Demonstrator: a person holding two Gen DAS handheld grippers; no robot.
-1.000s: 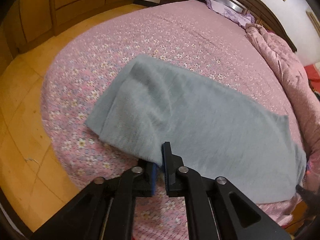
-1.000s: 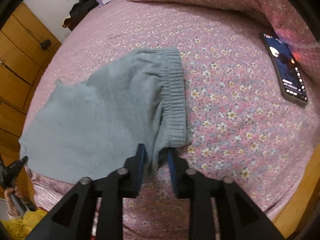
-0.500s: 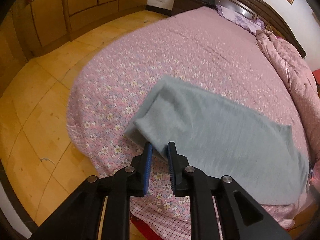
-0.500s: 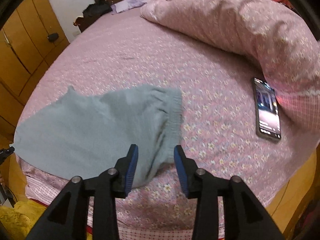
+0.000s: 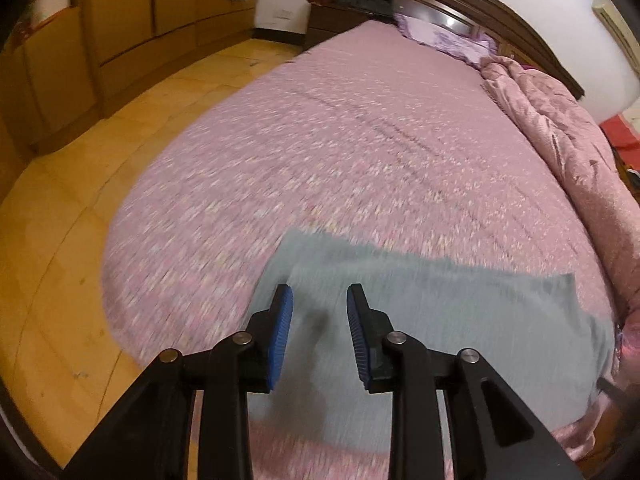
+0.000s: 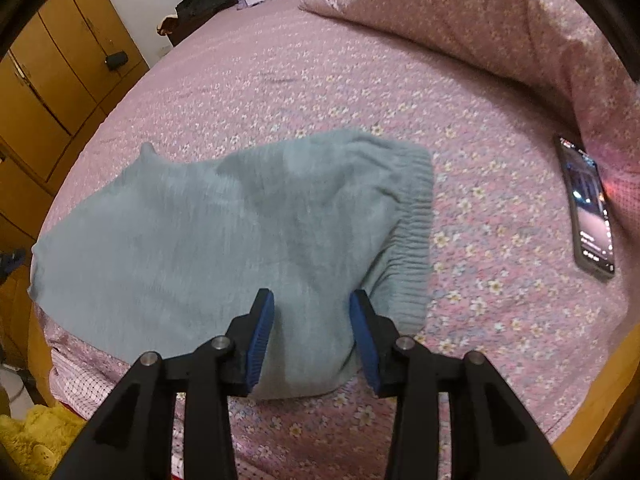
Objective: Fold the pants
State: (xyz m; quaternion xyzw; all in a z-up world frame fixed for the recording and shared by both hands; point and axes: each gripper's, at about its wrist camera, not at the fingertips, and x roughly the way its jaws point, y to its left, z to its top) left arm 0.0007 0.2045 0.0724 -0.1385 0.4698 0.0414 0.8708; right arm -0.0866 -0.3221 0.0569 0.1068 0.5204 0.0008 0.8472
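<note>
Pants [image 6: 192,240] — grey-green, soft knit — lie spread near the close edge of the bed [image 6: 360,80], folded into one broad slab with the ribbed waistband [image 6: 416,240] running down its right side in the right wrist view. You look to be between folds: neither tool has cloth in it, so the step in hand reads as a release, with a fresh grasp to come. The next move likely calls for you to pick new hold points — a waistband corner on one side and the far hem on the other — and pinch only the layers you mean to carry, or the slab will skew as it goes over. Your right gripper [image 6: 312,338] hovers above the near edge of the fabric, just left of the waistband, fingers spread wide and holding nothing. Your left gripper [image 5: 320,332] hangs over the opposite end of the garment, its blue pads [image 5: 280,332] likewise well parted and empty; that view is motion-blurred, so finer detail of the cloth there is lost. A phone [image 6: 586,208] lies on the bed off to the right, well apart from the pants.
</note>
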